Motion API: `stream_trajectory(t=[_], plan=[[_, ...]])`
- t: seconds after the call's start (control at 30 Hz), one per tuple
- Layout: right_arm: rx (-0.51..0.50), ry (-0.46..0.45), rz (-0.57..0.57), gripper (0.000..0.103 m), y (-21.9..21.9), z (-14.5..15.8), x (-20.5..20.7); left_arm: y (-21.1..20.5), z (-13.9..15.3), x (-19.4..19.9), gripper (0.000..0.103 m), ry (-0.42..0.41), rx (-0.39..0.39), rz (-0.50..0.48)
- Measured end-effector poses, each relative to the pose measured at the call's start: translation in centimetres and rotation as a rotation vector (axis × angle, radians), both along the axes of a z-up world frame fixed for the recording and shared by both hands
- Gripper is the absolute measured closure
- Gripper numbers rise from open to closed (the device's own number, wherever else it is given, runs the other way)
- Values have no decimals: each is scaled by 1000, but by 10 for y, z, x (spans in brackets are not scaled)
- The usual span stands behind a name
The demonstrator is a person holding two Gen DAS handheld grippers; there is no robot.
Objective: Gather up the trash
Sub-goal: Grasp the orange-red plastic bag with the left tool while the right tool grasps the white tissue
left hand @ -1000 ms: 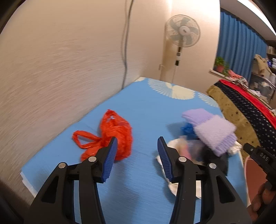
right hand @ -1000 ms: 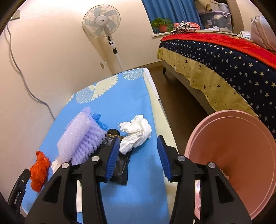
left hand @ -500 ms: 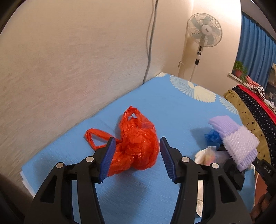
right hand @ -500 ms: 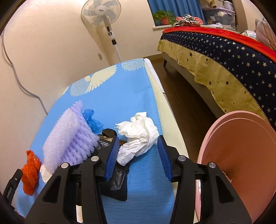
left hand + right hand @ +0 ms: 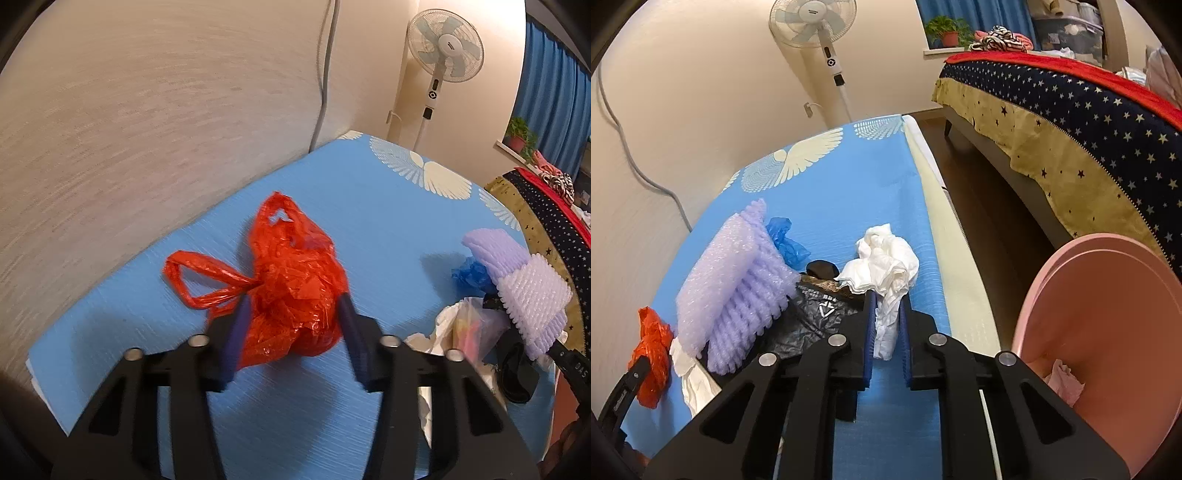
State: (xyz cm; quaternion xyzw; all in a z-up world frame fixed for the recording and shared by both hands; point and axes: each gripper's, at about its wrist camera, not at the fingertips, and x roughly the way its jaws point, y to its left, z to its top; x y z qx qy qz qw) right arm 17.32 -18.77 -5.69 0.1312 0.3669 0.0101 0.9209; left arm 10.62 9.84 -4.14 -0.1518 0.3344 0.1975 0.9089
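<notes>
Both my grippers are on trash, left straddling the bag, right pinching the paper.

My left gripper [image 5: 291,317] is spread wide around the crumpled red plastic bag [image 5: 295,284] on the blue mat [image 5: 369,206]; its handle loop trails off leftward, and the pads seem to graze it without squeezing. My right gripper [image 5: 887,325] is nearly closed on the tail of the white crumpled paper [image 5: 886,262], whose bulk lies straight ahead. The pink bin [image 5: 1108,354] stands just right of it, so the right hand is nearer.
</notes>
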Motion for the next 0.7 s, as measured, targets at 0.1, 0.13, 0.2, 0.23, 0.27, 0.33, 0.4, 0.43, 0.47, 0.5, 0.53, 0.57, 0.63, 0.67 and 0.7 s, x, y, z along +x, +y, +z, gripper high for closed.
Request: stream_trajectory(t=[0.1, 0.13, 0.2, 0.23, 0.27, 0.33, 0.4, 0.43, 0.47, 0.5, 0.53, 0.57, 0.63, 0.67, 0.7], plan=[[3, -10, -3, 91, -2, 6, -7, 0, -1, 0, 74, -10, -24, -15], [4, -14, 0, 91, -2, 9, -10, -1, 0, -2, 77, -21, -28, -20], [-13, -31, 8, 91, -1, 15, -18, -5, 2, -4, 81, -33, -19, -32], [-18, -38, 12, 91, 0, 18, -22, -6, 4, -6, 82, -39, -15, -36], [-20, -44, 15, 91, -1, 21, -27, -8, 6, -8, 82, -44, -14, -40], [-27, -55, 15, 91, -3, 26, -35, -13, 10, -10, 86, -54, -4, -54], [-34, -67, 17, 91, -5, 33, -45, -19, 15, -15, 86, -70, 8, -73], [-38, -73, 18, 91, -6, 36, -49, -21, 17, -16, 86, -75, 9, -80], [-43, -81, 19, 91, -7, 39, -55, -23, 19, -18, 86, -84, 10, -91], [-46, -86, 20, 91, -8, 42, -60, -24, 21, -20, 86, -88, 14, -97], [-48, -92, 21, 91, -9, 45, -66, -27, 24, -23, 86, -96, 25, -105], [-51, -97, 22, 91, -10, 48, -70, -28, 26, -26, 86, -101, 26, -110], [-58, -111, 23, 91, -12, 55, -80, -29, 29, -32, 86, -111, 18, -123], [-60, -116, 23, 91, -12, 58, -84, -31, 30, -34, 86, -115, 16, -131], [-63, -122, 23, 91, -14, 60, -88, -33, 32, -37, 86, -120, 14, -143]])
